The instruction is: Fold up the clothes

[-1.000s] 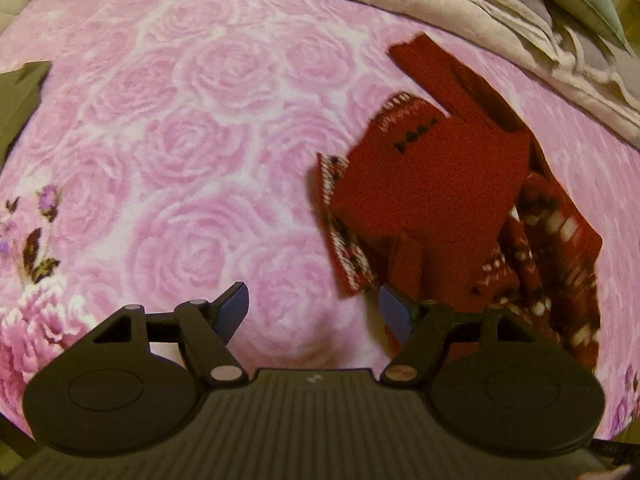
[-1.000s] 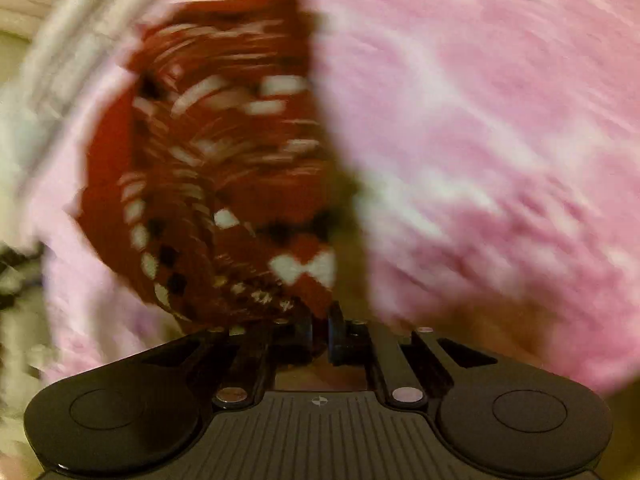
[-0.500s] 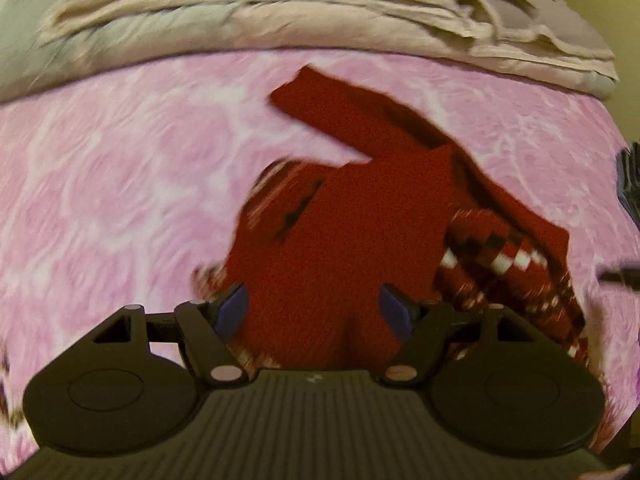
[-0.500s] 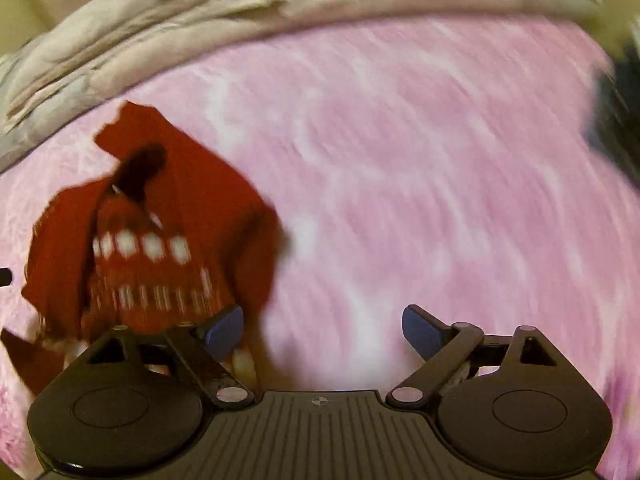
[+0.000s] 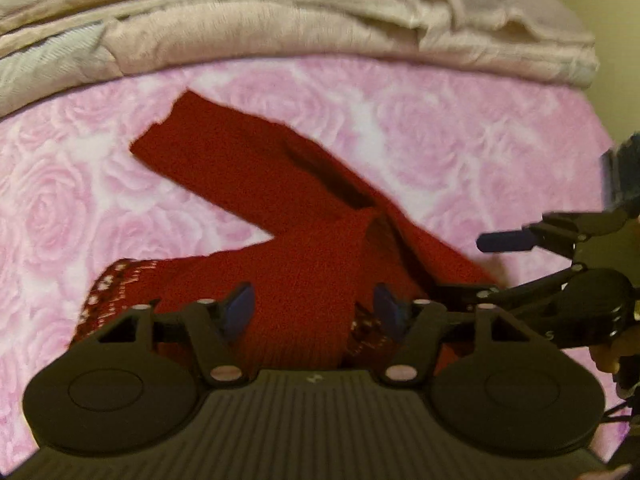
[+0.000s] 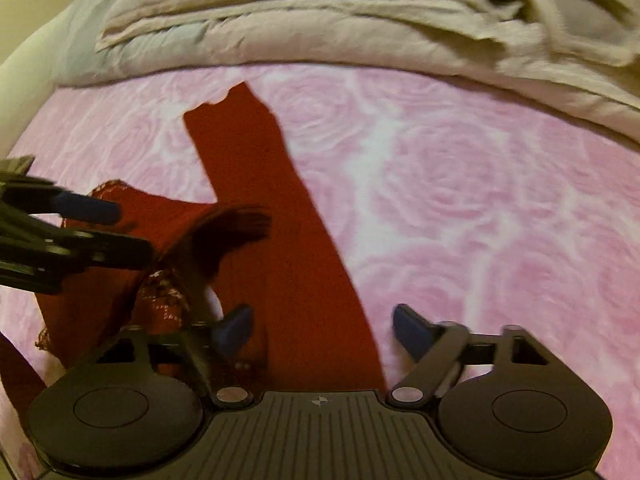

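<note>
On the pink rose-print bedspread (image 5: 460,128), a rumpled red sweater (image 5: 304,248) lies below beige bedding (image 6: 320,28), left gripper (image 5: 312,308) and right gripper (image 6: 322,328) over it, jaws spread, empty

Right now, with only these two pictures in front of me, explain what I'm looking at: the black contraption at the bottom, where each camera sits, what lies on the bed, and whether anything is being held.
Each picture comes from a camera mounted on a hand-held tool that a person carries, one per hand. The black shape at the bottom is that tool, its two blue-tipped jaws pointing forward. In the left view, the left gripper hovers open over a red knitted sweater; the other tool shows at the right edge. In the right view, the right gripper is open too, over one long sleeve. The sweater lies crumpled on a pink rose-patterned bedspread, with a beige folded quilt behind. Nothing is held.
</note>
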Motion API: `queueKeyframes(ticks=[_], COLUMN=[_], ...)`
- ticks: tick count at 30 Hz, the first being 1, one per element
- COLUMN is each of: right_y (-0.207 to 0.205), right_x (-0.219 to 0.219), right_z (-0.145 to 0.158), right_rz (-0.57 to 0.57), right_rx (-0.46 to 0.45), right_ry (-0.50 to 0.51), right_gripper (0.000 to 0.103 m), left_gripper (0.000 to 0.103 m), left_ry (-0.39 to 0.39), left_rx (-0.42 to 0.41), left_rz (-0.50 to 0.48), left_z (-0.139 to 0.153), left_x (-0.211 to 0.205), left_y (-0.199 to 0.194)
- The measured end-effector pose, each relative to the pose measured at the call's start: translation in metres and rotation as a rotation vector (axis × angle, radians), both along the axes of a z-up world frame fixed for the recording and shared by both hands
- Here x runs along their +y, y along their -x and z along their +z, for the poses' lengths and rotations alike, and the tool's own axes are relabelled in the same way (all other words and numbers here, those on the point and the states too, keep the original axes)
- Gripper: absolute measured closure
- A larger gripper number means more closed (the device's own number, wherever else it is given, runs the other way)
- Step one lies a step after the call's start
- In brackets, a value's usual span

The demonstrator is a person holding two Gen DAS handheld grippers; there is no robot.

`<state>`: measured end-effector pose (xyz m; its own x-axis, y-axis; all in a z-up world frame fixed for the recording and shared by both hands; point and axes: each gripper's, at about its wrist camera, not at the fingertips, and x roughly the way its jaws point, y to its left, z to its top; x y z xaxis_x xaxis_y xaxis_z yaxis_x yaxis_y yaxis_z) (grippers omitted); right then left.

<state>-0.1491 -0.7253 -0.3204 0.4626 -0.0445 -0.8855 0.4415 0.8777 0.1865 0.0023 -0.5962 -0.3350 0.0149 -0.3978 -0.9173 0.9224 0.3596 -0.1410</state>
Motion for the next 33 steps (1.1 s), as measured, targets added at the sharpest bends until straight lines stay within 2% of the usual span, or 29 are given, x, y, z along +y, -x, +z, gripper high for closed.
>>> queueKeyframes(ticks=[1, 2, 3, 4, 5, 8, 11, 12, 16, 18, 20, 23, 25, 27, 29, 30, 31, 33], right_y=[-0.006, -0.011, -0.013, -0.013, -0.012, 0.011, 0.063, 0.086, 0.193, 0.244, 0.293, 0.344, 0.365, 0.379, 0.387, 0.389, 0.385, 0.370], right_x=[0.000, 0.000, -0.001, -0.004, -0.007, -0.025, -0.052, -0.062, -0.092, -0.088, -0.079, -0.052, -0.039, -0.031, -0.024, -0.021, -0.021, -0.026], right_z=[-0.006, -0.013, -0.018, -0.020, -0.021, 0.002, 0.048, 0.066, 0.129, 0.146, 0.159, 0.158, 0.133, 0.098, 0.079, 0.077, 0.082, 0.094], right_rz=[0.018, 0.026, 0.016, -0.002, -0.028, -0.175, -0.378, -0.457, -0.785, -0.928, -1.068, -1.213, -1.255, -1.272, -1.265, -1.250, -1.214, -1.100], right_rx=[-0.002, -0.001, 0.003, 0.007, 0.000, -0.099, -0.260, -0.316, -0.515, -0.580, -0.630, -0.526, -0.344, -0.122, 0.026, 0.067, 0.074, 0.051], right_ry=[-0.005, -0.004, -0.002, -0.009, -0.020, -0.036, -0.049, -0.048, -0.050, -0.050, -0.056, -0.068, -0.162, -0.292, -0.335, -0.321, -0.278, -0.196], right_gripper=[0.029, 0.036, 0.048, 0.083, 0.088, 0.092, 0.092, 0.092, 0.093, 0.093, 0.093, 0.092, 0.092, 0.077, 0.043, 0.039, 0.037, 0.037], left_gripper=[0.060, 0.073, 0.093, 0.093, 0.094, 0.095, 0.095, 0.095, 0.096, 0.095, 0.095, 0.094, 0.092, 0.087, 0.087, 0.087, 0.087, 0.079], left_ry=[-0.018, -0.024, -0.019, -0.011, 0.008, 0.118, 0.227, 0.254, 0.344, 0.373, 0.387, 0.296, 0.151, -0.043, -0.194, -0.223, -0.219, -0.177], left_rx=[-0.014, -0.027, -0.039, -0.048, -0.053, -0.123, -0.250, -0.290, -0.365, -0.396, -0.379, -0.318, -0.274, -0.186, -0.100, -0.089, -0.089, -0.072], left_rz=[0.001, 0.005, 0.011, 0.025, 0.051, 0.141, 0.253, 0.298, 0.527, 0.613, 0.699, 0.778, 0.827, 0.877, 0.878, 0.854, 0.821, 0.726], left_z=[-0.006, -0.010, -0.012, -0.012, -0.008, 0.026, 0.077, 0.093, 0.150, 0.168, 0.175, 0.154, 0.123, 0.086, 0.059, 0.054, 0.054, 0.058], left_x=[-0.001, 0.001, 0.004, 0.009, 0.016, 0.048, 0.096, 0.113, 0.198, 0.237, 0.274, 0.312, 0.334, 0.352, 0.361, 0.361, 0.357, 0.340], left_y=[0.001, 0.001, 0.000, -0.003, -0.009, -0.037, -0.072, -0.084, -0.126, -0.134, -0.139, -0.132, -0.129, -0.130, -0.128, -0.124, -0.119, -0.110])
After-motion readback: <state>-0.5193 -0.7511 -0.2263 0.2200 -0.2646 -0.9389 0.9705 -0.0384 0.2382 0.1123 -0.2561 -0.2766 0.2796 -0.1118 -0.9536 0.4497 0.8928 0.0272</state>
